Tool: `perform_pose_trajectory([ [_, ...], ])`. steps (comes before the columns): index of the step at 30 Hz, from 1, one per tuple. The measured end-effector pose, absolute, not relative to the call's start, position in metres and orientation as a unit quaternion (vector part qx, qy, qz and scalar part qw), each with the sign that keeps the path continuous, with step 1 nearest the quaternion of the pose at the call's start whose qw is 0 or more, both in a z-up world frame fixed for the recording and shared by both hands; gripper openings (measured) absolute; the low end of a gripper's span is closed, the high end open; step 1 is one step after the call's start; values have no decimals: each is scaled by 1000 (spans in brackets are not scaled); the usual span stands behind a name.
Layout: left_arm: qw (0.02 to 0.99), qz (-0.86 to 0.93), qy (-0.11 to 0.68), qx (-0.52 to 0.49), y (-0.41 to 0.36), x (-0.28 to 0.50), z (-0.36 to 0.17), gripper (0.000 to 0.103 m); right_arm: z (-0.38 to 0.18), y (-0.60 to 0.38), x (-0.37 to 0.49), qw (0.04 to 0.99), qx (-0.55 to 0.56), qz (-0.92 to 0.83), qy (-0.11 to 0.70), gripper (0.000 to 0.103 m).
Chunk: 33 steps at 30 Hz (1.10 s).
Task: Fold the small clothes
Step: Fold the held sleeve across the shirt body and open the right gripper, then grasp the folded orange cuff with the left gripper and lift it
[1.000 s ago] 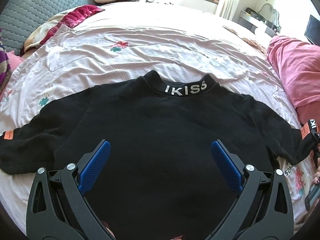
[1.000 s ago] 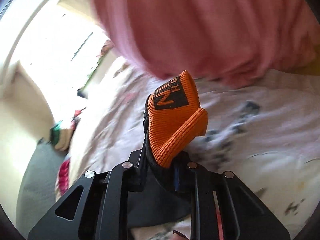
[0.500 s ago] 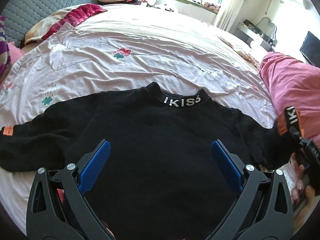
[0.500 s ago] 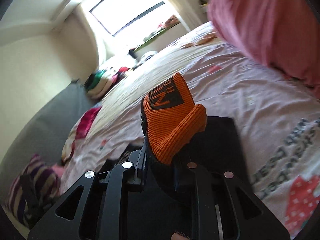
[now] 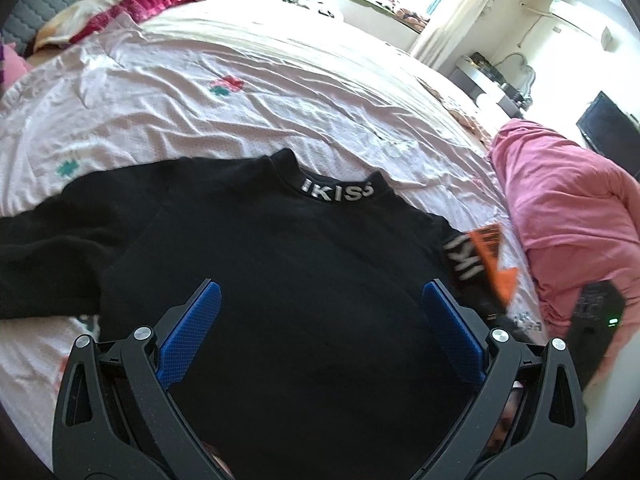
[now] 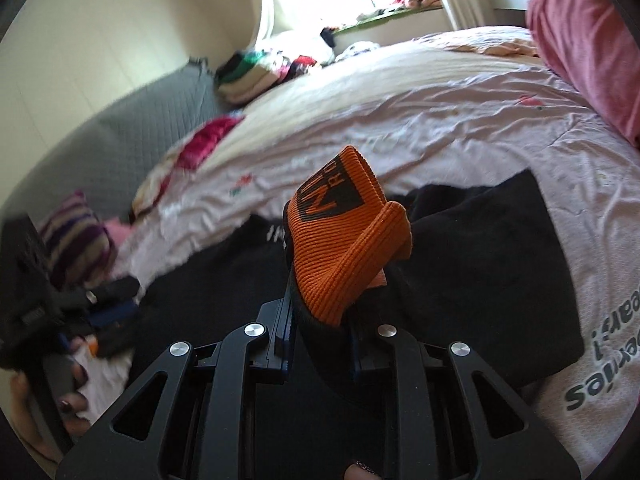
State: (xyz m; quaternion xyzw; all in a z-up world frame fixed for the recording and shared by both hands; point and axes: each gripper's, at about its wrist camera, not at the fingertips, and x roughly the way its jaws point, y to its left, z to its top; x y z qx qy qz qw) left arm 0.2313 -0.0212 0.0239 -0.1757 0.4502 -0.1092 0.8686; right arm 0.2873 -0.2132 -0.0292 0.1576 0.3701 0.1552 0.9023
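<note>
Jaws of the right gripper [image 6: 320,340] stand narrow, pinched on the orange cuff [image 6: 344,236] of the black sweater [image 5: 280,280], and they have just eased a little wider with the cuff still pressed between the pads; in the right wrist view the ribbed cuff bunches up above the fingers at the centre of the frame, with the black sleeve trailing off to the right. Jaws of the left gripper [image 5: 320,320] are spread wide with nothing between them, the blue pads [image 5: 192,328] hanging over the sweater's chest in the lower half of the left wrist view. That sweater lies flat, its white-lettered collar [image 5: 336,192] at the centre and one sleeve stretched to the left edge; the other sleeve, cuff lifted, sits at centre right, folded in toward the body. Under it is a wrinkled pale pink bedsheet [image 5: 240,100] with small printed flowers. A pink quilt [image 5: 568,216] is heaped at the right edge, a stack of folded clothes [image 6: 256,72] sits at the upper centre-left of the right wrist view, and a grey quilted headboard [image 6: 132,136] fills the left.
</note>
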Motion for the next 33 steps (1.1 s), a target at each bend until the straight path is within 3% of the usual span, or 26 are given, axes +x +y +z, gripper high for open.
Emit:
perform_pose_trajectory([
  [2, 859, -120, 460, -190, -23, 233, 19, 95, -38, -205, 288, 897, 145, 160, 385, 24],
  [9, 843, -133, 485, -191, -38, 239, 7, 95, -48, -184, 279, 877, 127, 212, 411, 52],
  [14, 820, -144, 522, -186, -49, 241, -17, 95, -33, -209, 274, 873, 181, 223, 395, 64],
  [17, 803, -159, 539, -200, -57, 240, -34, 94, -26, -229, 275, 878, 200, 196, 388, 66],
  [21, 783, -174, 556, -218, -69, 239, -50, 83, -23, -254, 275, 880, 228, 168, 382, 66],
  [25, 787, -176, 550, -217, -84, 239, -54, 82, -24, -264, 275, 881, 237, 153, 380, 66],
  [31, 786, -182, 539, -243, -90, 247, -56, 46, -26, -275, 277, 882, 244, 136, 380, 66],
  [33, 786, -185, 535, -247, -91, 251, -58, 28, -27, -279, 278, 881, 249, 130, 380, 66],
])
